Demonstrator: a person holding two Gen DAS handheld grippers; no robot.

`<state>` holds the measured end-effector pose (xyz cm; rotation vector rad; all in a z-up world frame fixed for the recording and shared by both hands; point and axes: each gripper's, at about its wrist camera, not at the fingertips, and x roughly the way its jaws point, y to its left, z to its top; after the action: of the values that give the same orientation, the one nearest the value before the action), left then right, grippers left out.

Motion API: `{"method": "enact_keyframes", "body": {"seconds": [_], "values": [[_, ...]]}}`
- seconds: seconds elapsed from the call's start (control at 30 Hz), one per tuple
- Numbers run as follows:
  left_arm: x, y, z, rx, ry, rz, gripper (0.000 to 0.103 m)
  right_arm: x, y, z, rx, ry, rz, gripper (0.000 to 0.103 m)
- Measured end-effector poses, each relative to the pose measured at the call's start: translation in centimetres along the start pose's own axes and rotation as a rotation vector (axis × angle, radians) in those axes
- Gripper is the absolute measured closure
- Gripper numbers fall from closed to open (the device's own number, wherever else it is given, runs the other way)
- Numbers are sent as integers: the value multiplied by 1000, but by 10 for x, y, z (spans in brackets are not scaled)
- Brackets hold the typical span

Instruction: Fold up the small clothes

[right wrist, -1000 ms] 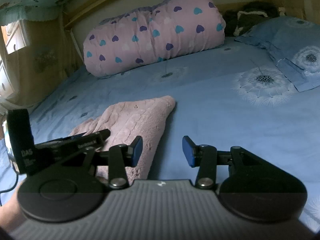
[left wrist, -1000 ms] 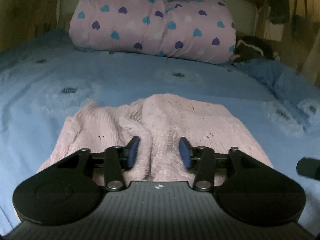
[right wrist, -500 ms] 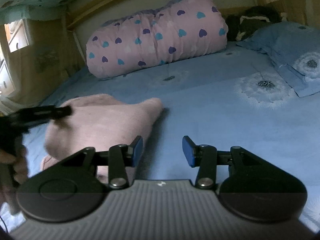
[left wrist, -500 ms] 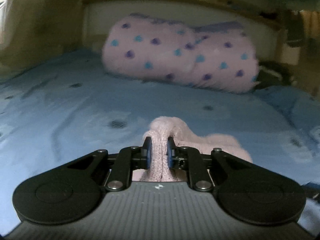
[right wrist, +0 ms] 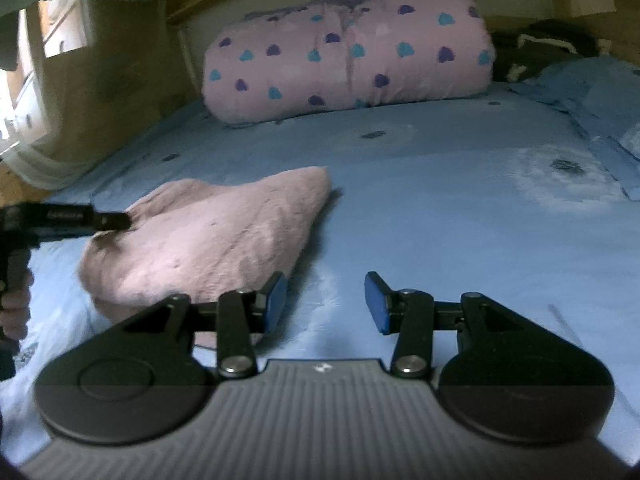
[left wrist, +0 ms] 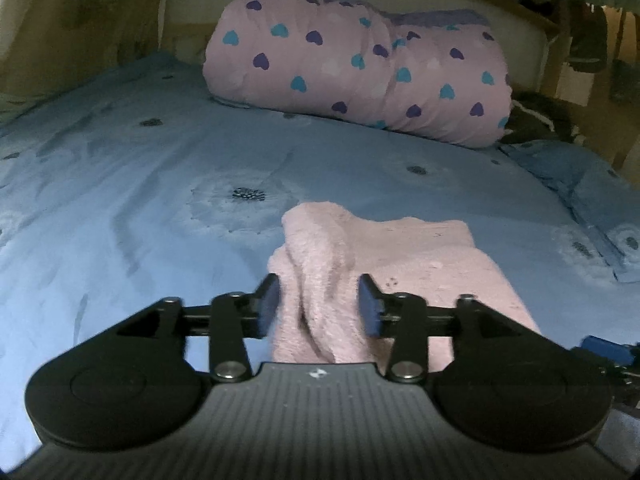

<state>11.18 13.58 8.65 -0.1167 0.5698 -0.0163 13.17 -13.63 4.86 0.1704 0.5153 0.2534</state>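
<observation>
Left wrist view: the left tongs (left wrist: pixel 318 306) are opening, their blue pads standing clear on either side of a raised ridge of the fuzzy pale pink knitted garment (left wrist: pixel 400 272), which lies on the blue flower-print bed sheet (left wrist: pixel 140 184). The ridge sits between the pads but is not pressed. Risk: the released fold, being soft and springy, may slump or open out again; a pad edge could also snag the knit on withdrawal and drag the layer off line. Beyond, a pink heart-print rolled quilt (left wrist: pixel 360 64) lies against the headboard, well apart.

Right wrist view: the right tongs (right wrist: pixel 326 304) stand part-open and hold nothing, over bare sheet just beside the garment's near edge (right wrist: pixel 208 240). The left tongs (right wrist: pixel 72 220) show at the garment's far left, touching or nearly so; I cannot tell which. Risk: with no tongs pinning the cloth, any pull shifts the whole piece
</observation>
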Motion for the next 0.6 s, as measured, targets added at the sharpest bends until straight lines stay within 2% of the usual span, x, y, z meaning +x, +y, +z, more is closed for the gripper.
{"method": "enact_keyframes", "body": {"seconds": [0.1,0.2,0.27,0.33,0.43,0.6], "values": [[-4,-2,-1,11,15,2,37,1,11,-2,-31,-28,39,57],[3,-3,-8,45,65,37,35,1,22,-5,-70,-30,87,57],[12,0,-16,94,89,129,33,3,29,-8,-95,-33,98,57],[19,9,-18,92,103,198,32,10,35,-7,-106,-28,103,57],[21,27,-15,18,125,182,32,24,43,-6,-63,30,192,56],[13,28,-11,12,120,132,32,35,53,-14,-89,69,144,55]]}}
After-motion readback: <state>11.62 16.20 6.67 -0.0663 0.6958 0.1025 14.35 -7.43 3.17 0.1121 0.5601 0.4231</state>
